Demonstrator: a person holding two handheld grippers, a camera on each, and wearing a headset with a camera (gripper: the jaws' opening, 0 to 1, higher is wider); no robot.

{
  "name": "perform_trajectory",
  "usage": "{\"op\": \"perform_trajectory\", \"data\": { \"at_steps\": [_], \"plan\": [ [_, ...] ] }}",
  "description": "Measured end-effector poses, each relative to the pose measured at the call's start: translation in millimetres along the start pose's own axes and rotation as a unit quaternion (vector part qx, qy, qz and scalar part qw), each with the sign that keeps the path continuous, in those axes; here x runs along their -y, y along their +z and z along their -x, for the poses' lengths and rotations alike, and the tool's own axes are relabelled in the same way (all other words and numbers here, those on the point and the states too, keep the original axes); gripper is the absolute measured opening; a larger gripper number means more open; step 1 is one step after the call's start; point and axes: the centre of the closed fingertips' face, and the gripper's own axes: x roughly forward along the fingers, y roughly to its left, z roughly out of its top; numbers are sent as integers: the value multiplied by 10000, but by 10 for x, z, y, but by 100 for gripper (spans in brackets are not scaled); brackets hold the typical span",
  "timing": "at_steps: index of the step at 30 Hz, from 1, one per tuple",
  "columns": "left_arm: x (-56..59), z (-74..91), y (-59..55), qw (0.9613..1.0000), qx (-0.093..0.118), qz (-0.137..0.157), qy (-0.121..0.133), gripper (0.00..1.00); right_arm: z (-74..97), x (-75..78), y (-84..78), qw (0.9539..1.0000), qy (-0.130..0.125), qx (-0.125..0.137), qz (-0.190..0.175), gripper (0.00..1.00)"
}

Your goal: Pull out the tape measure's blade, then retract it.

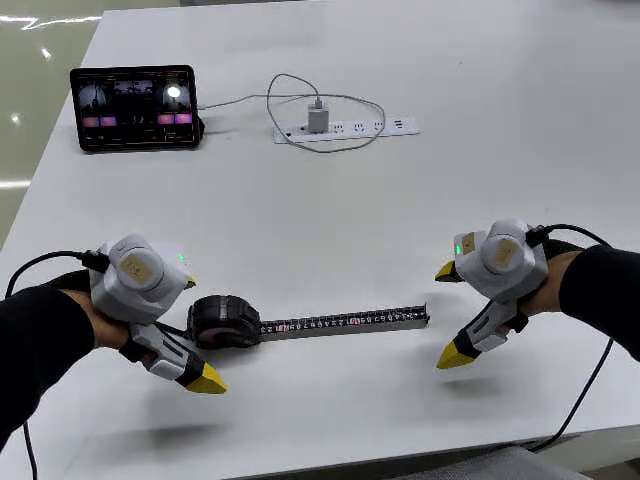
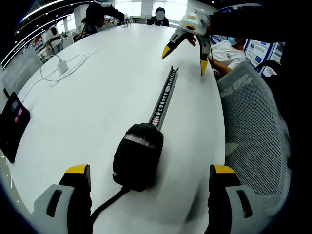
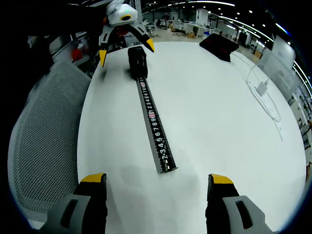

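Left tool [image 1: 198, 332] and right tool [image 1: 448, 313] gaped empty; unrestrained, blade [image 1: 345, 322] risked whipping into case [image 1: 224, 321] near front edge of desk [image 1: 330, 420].

white table [image 1: 500, 80], glossy floor [image 1: 28, 85], grey mesh chair [image 2: 253, 114], ceiling strip lights [image 3: 217, 4]

The black tape measure [image 1: 224, 321] sits on the white table [image 1: 450, 70], its numbered blade [image 1: 345, 322] drawn out flat and straight, tip lying free.
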Motion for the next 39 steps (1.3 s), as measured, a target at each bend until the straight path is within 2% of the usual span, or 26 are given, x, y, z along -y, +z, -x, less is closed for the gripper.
{"op": "perform_trajectory", "data": {
  "at_steps": [2,4,5,7,9,11,17,23,26,30,34,39],
  "plan": [
    [-10,2,-10,9999,61,89,51,99,6,-8,-1,10000,-34,51,-78,88],
    [-27,2,-26,9995,145,244,143,99,17,-12,20,9993,-96,234,-290,91],
    [-46,0,-12,9985,288,407,237,99,26,-9,15,9986,-152,297,-418,95],
    [-39,3,-3,9966,427,638,304,99,39,2,-27,9977,-248,312,-540,99],
    [-70,8,-29,9936,527,871,484,99,48,-4,-72,9972,-268,377,-583,99],
    [-113,21,-37,9906,687,968,687,99,56,-13,-111,9961,-304,426,-711,99],
    [-140,82,-130,9808,916,1418,972,99,126,-11,-196,9924,-543,602,-923,99],
    [-150,174,-192,9733,1128,1596,1206,99,305,24,-135,9820,-940,1042,-1261,99],
    [-157,255,-133,9676,1448,1562,1359,99,370,18,-154,9777,-1076,1158,-1380,99],
    [-139,340,-106,9611,1699,1595,1484,99,439,-12,-211,9718,-1235,1309,-1526,99],
    [-87,379,-156,9580,1720,1703,1540,99,484,-104,-284,9698,-1337,1323,-1551,99],
    [-51,433,-285,9536,1685,1817,1709,99,541,-256,-400,9678,-1464,1279,-1600,99]
  ]
}}
